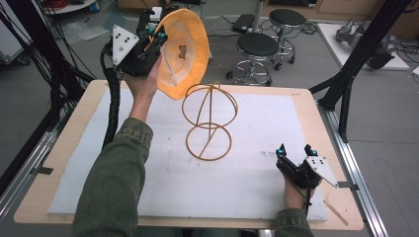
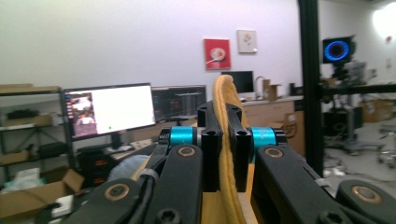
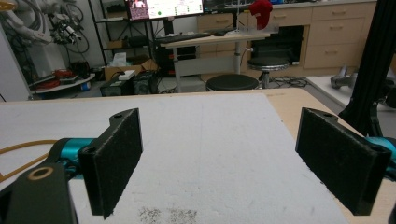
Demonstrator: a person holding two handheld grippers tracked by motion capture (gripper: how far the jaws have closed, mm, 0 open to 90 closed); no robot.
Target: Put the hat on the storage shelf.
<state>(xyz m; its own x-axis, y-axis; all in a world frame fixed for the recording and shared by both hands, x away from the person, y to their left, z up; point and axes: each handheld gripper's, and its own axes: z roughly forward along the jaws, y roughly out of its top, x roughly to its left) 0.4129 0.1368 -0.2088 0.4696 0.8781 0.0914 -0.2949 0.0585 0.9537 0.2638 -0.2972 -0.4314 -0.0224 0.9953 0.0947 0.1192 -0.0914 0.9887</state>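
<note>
Right claw (image 1: 295, 150): nearest to me, low on the surface (image 1: 148, 197) at about 4 o'clock from the wire stand. I see its two jaws spread wide in the right gripper view, with bare white cover between the pads (image 3: 114, 158) and nothing touching them.
Right hand (image 1: 296, 195): I have it resting on the white cover near the front edge, the claw pointing away from me toward 12 o'clock.
Wire stand (image 1: 209, 122): a tan wire frame of two hoops, one lying flat on the surface and one upright ring above it, joined by a slanted rod. It stands mid-surface, well apart from the right claw.
Left claw (image 1: 157, 35): raised above the far left of the surface, at about 10 o'clock from the wire stand. Its jaws are pressed together, pinching the brim of the yellow hat (image 1: 184, 52).
Grip detail: in the left gripper view I see the hat's yellow edge (image 2: 226, 140) running straight up between the two black pads, clamped on both sides.
Hat pose: held up on edge, its hollow inside facing me, with a white lining patch in view. Its long axis runs roughly 12 to 6 o'clock, tilted slightly.
Hat versus claw: the hat hangs to the right of the left claw, at about 3 o'clock from it, its lower rim just above the top of the wire stand.
</note>
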